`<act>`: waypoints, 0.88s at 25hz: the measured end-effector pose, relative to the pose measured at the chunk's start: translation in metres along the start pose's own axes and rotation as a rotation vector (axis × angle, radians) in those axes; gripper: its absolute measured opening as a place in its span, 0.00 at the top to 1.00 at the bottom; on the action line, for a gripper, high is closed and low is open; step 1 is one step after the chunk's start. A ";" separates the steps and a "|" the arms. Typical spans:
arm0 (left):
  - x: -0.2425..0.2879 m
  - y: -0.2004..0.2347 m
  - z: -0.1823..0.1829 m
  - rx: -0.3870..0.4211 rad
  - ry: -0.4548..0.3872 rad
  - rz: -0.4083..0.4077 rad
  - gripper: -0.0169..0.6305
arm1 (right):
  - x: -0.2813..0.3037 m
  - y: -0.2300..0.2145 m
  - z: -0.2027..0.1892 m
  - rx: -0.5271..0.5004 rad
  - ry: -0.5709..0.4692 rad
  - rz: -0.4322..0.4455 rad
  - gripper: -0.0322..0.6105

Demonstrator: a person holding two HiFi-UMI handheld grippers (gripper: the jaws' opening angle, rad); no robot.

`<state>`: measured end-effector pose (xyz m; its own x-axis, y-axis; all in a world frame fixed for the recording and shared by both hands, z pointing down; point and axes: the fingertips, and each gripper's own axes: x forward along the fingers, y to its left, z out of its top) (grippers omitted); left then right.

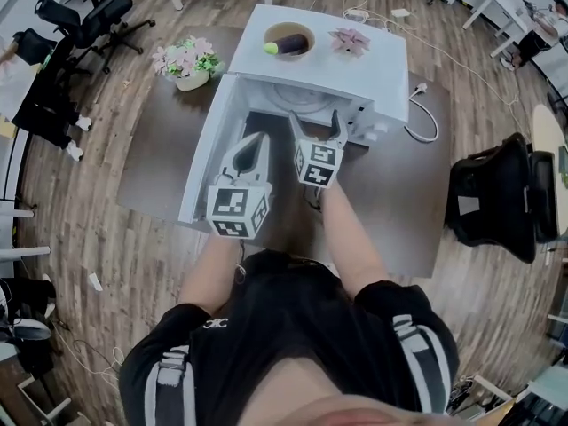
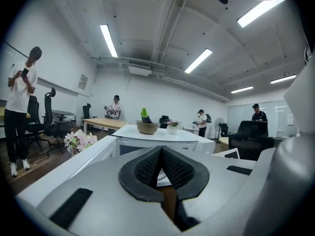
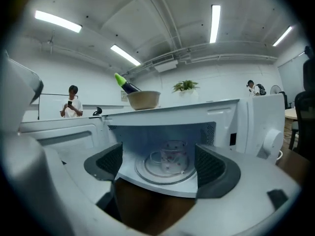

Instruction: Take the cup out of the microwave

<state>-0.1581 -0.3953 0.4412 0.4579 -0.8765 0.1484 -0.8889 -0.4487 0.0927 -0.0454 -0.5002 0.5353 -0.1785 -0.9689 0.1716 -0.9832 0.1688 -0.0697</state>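
Observation:
A clear glass cup point(image 3: 173, 156) stands upright on the turntable point(image 3: 162, 173) inside the white microwave point(image 1: 333, 69), whose door point(image 1: 206, 153) hangs open to the left. My right gripper point(image 3: 158, 157) is open just in front of the cavity mouth, level with the cup and apart from it, with nothing between its pads. In the head view the right gripper point(image 1: 317, 128) points into the opening, and the cup is hidden there. My left gripper point(image 1: 256, 145) hangs beside the open door with its jaws shut and empty, and its pads point(image 2: 147, 168) meet at the tip.
A bowl point(image 1: 288, 40) with a dark vegetable and a small pink plant point(image 1: 351, 39) sit on the microwave's top. A flower pot point(image 1: 187, 61) stands on the brown table point(image 1: 160, 158) at the left. A white cable point(image 1: 426, 124) trails at the right. Office chairs and several people stand around.

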 end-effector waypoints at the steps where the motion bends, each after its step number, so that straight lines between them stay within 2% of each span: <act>1: 0.003 0.002 -0.002 0.000 0.002 0.003 0.99 | 0.008 -0.004 -0.006 0.004 0.009 -0.019 0.27; 8: 0.023 0.016 -0.033 0.037 0.034 0.024 0.99 | 0.064 -0.024 -0.038 -0.010 0.060 -0.092 0.27; 15: 0.048 0.030 -0.071 -0.017 0.085 0.019 0.99 | 0.117 -0.040 -0.052 -0.003 0.105 -0.128 0.27; 22: 0.059 0.036 -0.086 -0.030 0.101 0.005 0.99 | 0.146 -0.053 -0.068 -0.022 0.177 -0.161 0.27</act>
<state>-0.1619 -0.4480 0.5376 0.4541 -0.8560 0.2470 -0.8909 -0.4377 0.1213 -0.0220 -0.6387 0.6311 -0.0214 -0.9372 0.3481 -0.9998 0.0205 -0.0063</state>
